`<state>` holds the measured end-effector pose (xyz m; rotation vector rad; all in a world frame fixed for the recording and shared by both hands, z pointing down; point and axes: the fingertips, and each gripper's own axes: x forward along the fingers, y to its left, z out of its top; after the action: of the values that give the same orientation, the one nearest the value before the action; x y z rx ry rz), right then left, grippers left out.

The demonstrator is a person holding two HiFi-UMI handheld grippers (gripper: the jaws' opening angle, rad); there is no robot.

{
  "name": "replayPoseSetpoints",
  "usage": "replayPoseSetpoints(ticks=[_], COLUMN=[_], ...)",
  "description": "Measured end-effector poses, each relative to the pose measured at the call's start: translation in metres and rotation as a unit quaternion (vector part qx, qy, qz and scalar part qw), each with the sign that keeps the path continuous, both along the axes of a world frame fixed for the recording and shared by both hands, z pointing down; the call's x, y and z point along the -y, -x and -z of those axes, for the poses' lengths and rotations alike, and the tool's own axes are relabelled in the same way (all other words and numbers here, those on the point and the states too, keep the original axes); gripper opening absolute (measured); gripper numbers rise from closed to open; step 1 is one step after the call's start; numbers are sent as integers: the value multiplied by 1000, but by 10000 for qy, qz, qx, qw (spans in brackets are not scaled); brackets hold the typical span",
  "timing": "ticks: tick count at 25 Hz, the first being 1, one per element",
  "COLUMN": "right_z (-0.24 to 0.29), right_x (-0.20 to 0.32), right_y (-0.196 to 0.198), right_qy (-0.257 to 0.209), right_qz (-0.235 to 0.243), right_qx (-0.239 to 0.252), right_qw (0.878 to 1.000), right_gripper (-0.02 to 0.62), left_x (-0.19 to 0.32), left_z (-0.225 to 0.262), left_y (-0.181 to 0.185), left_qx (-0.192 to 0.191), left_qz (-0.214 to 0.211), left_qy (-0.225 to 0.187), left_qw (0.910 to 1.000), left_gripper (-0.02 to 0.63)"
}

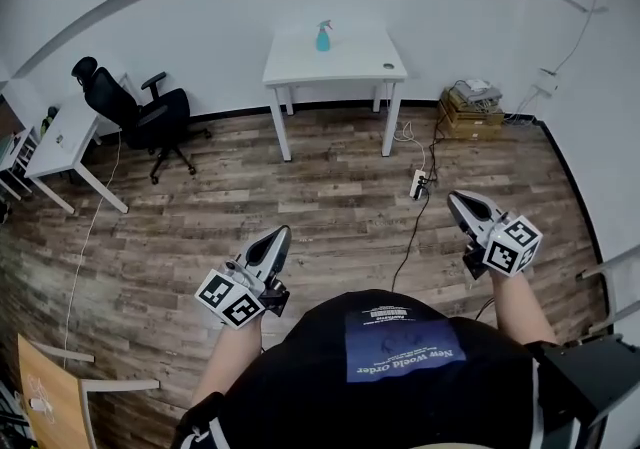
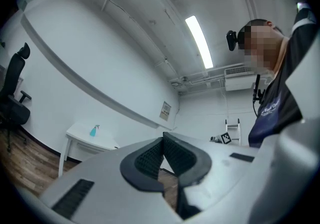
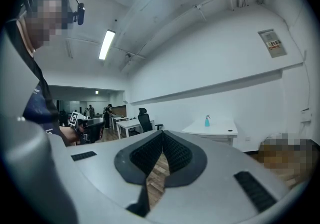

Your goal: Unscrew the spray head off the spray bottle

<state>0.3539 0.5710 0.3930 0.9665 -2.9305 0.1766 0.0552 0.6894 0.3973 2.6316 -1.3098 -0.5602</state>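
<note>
Head view has the bottle (image 1: pixel 323 37) standing upright near the back edge of the white counter (image 1: pixel 350 62) against the far wall, well apart from the person, with bare wooden floor between. Left gripper (image 1: pixel 283 233) and right gripper (image 1: pixel 455 199) are held out in front, one at either side of the body. Each gripper view shows its jaws pressed together with nothing between the pads. Small, teal and plastic, the bottle looks light to me, so it would likely slide or tip on the smooth counter if only the top were twisted. Its wall is probably thin and slick, and a hard squeeze could dent it; how full it is I cannot tell. I'd have one gripper take the body low down across its width to stop it spinning. The other should close on the base of the spray head (image 1: pixel 323 25) where it screws on, not on the parts that stick out, which would likely flex
</note>
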Motion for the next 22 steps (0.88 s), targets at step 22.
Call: replayPoseSetpoints(ticks=[22], right_z=[-5], right_x=[86], right_y=[187], right_qy=[167], right_qz=[19], right_qx=[-62], right_qw=[9998], right_gripper=[-5], left_x=[84], left_z=[-12], left_y=[185], left_qx=[36], left_qz=[5], left_qy=[161], left_qw=[9999], left_gripper=[0])
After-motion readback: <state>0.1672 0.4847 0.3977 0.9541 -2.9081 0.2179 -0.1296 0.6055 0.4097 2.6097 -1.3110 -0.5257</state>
